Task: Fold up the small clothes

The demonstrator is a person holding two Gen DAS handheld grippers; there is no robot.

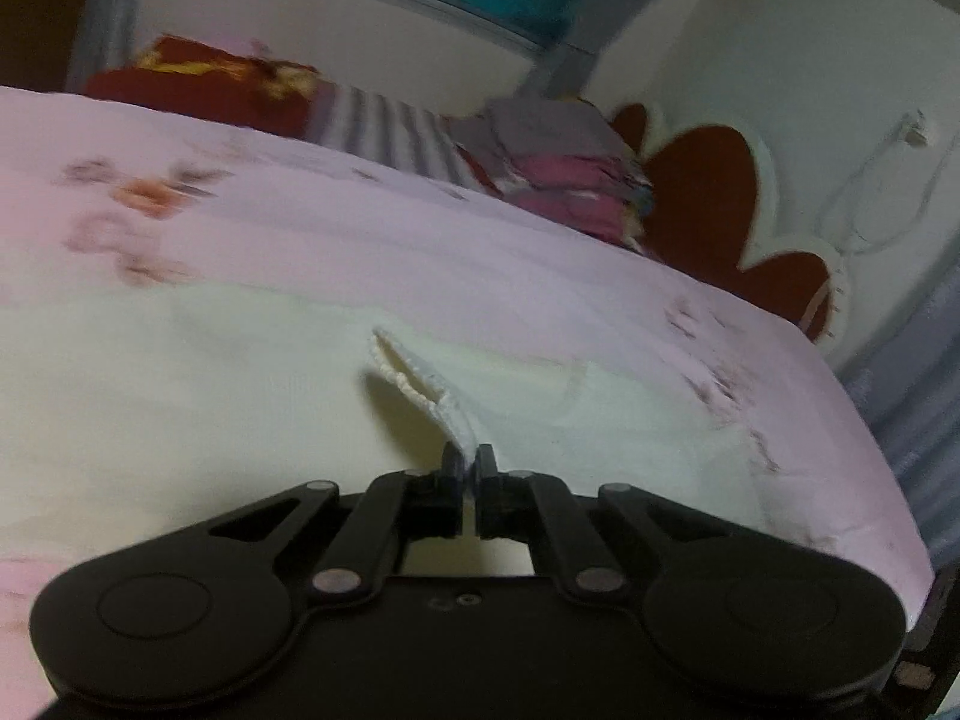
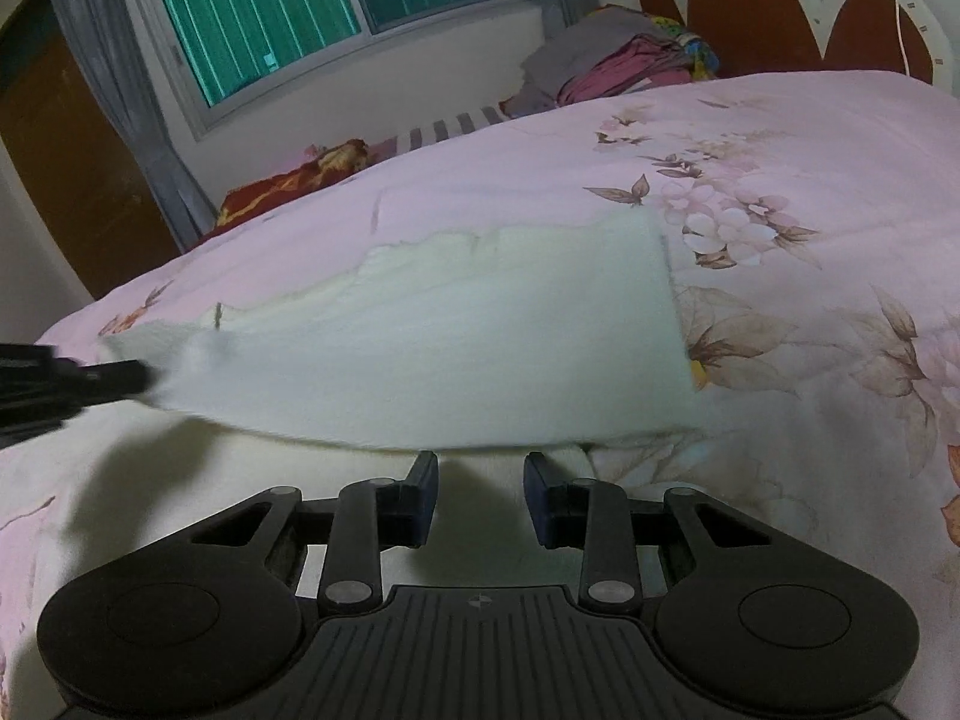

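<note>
On the bed [image 2: 780, 138], the cream cloth [image 2: 480, 324] runs long from the left edge toward the headboard. The left claw [image 1: 468, 468] pinches its near-left corner tight. The right claw [image 2: 480, 480], part open and empty, sits just short of its near edge.

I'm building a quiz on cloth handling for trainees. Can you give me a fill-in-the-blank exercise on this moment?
1. The left gripper is shut on a corner of the ____ cloth.
2. The right gripper has its fingers ____, with nothing between them.
3. The cloth lies on a pink bedspread printed with ____.
4. A pile of clothes sits beside the ____ headboard.

Missing words: white; open; flowers; red
</note>
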